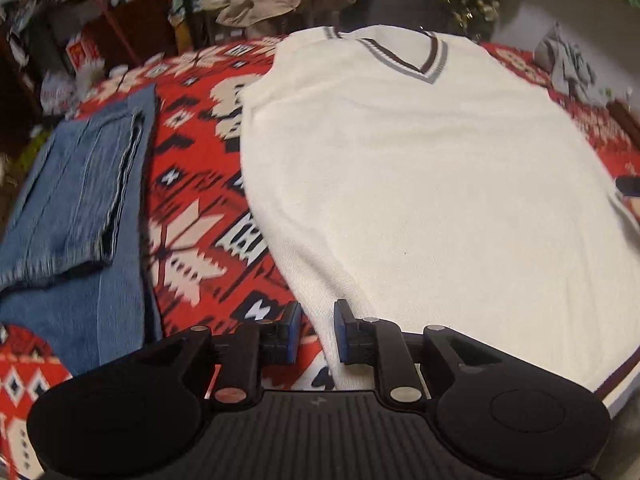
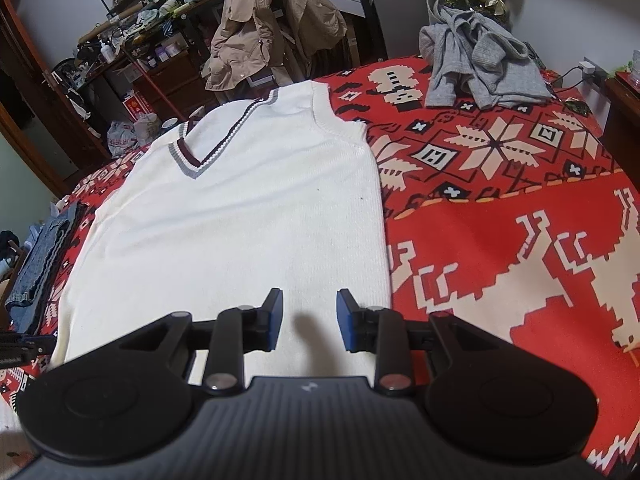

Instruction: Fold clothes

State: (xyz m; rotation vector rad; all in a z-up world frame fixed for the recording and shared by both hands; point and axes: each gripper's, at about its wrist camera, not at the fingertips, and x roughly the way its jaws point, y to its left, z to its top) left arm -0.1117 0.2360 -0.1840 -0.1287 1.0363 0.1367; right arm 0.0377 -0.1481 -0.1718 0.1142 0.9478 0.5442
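A: Starting at the left, we log folded jeans (image 1: 76, 196) lying on the bed (image 1: 192, 184), on its red patterned cover. A strip of cover shows between them and the vest (image 1: 420, 184), so the two lie apart.

B: Agreed. The vest is white, sleeveless, spread flat, its striped V-neck at the far end. In the right wrist view (image 2: 240, 216) we see it the same way, with bare cover to its right.

A: Left gripper (image 1: 317, 330): we see its blue-padded fingers (image 1: 340, 334) a little apart, with nothing between them. It hangs over the near left edge of the vest; one finger is above the cover, the other above the white knit. The picture is blurred, so we cannot tell whether the tips touch the cloth.

B: Right gripper (image 2: 309, 320): fingers (image 2: 346, 326) apart, wider than the left pair, clamped on nothing. We place it over the near part of the vest, toward its right edge. Plain knit shows in the gap.

A: Further right, a grey garment (image 2: 480, 64) lies crumpled at the far end of the bed, well apart from the vest.

B: Behind the bed, we note a tan jacket (image 2: 264, 24) draped over something upright, and cluttered shelves to its left.
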